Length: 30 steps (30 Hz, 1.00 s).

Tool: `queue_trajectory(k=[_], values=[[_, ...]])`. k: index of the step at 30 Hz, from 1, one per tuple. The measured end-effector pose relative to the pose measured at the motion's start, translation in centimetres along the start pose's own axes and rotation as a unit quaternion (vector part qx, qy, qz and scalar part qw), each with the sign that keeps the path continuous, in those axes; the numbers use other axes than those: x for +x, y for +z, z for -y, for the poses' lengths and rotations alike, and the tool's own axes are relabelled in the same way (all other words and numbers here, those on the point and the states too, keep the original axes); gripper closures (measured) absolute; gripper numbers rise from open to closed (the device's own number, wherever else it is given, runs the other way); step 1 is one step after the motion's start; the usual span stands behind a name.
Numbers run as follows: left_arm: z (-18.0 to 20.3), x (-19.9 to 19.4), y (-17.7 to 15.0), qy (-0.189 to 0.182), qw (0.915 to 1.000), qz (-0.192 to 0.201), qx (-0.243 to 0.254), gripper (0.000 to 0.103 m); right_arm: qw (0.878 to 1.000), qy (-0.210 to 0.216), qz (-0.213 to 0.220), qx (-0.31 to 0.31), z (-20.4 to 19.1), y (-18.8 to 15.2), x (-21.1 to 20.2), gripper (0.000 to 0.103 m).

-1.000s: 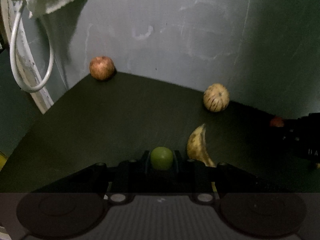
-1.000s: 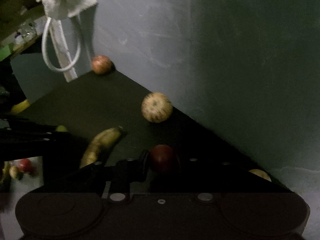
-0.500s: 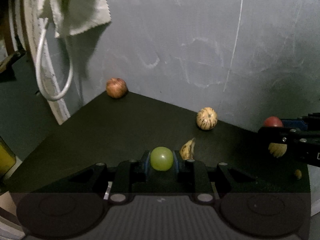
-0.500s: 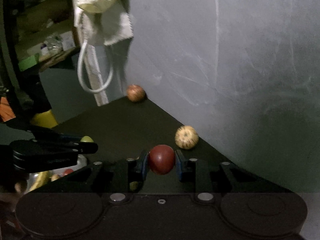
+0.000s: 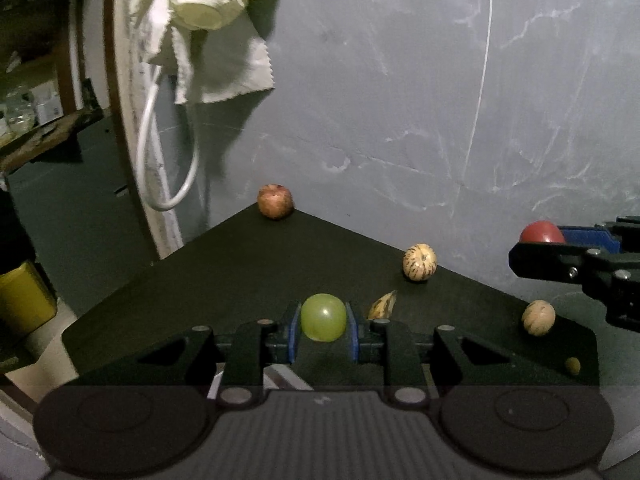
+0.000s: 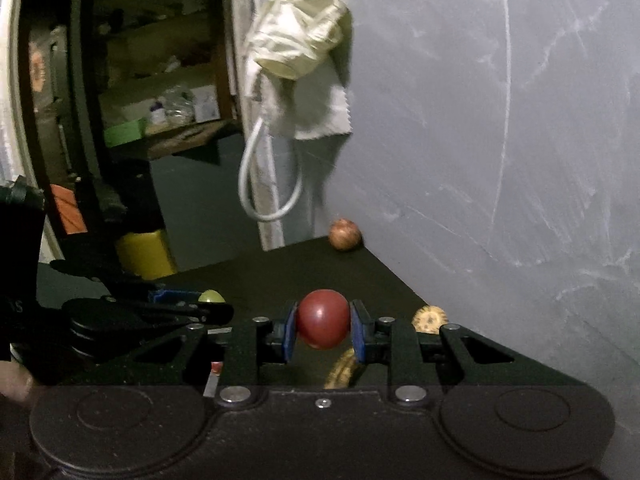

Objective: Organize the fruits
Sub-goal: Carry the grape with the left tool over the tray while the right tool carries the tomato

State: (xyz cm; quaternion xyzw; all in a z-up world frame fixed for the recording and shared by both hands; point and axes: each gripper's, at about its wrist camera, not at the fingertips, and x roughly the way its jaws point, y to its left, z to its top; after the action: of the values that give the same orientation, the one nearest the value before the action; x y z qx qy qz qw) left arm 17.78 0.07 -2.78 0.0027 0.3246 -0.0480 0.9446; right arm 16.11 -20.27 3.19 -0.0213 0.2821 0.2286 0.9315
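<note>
— Two fruits are up off the black table (image 5: 224,280): what holds them?
— Left gripper (image 5: 323,330) is clamped on a green fruit (image 5: 323,317), right gripper (image 6: 323,334) on a red fruit (image 6: 322,318).
— And from the table?
— Both hang above its near edge. The banana (image 5: 382,306) lies just beyond the left gripper, long axis pointing toward the wall; no drop-off spot shows

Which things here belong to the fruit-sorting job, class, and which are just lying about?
Job:
green fruit, in the left gripper
red fruit, in the right gripper
apple
striped fruit
banana

Lying about:
white cloth
white cable
yellow container
</note>
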Motion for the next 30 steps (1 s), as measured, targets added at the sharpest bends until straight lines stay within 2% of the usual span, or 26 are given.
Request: queue_trajectory(k=[15,24,30], values=[[-2.0,-7.6,-3.4,0.047,0.9977,0.022,-0.043,0.078,0.997,0.06,0.022,-0.035,-4.4,-0.2,-4.1,0.074],[-4.1,-10.3,-5.8,0.075,0.9943,0.02,-0.073,0.078,0.994,0.095,0.02,-0.058,-7.3,-0.3,-4.5,0.074],[-5.1,-10.9,-7.5,0.077,0.9926,0.009,-0.093,0.078,0.991,0.11,0.008,-0.07,-8.7,-0.8,-4.0,0.074]])
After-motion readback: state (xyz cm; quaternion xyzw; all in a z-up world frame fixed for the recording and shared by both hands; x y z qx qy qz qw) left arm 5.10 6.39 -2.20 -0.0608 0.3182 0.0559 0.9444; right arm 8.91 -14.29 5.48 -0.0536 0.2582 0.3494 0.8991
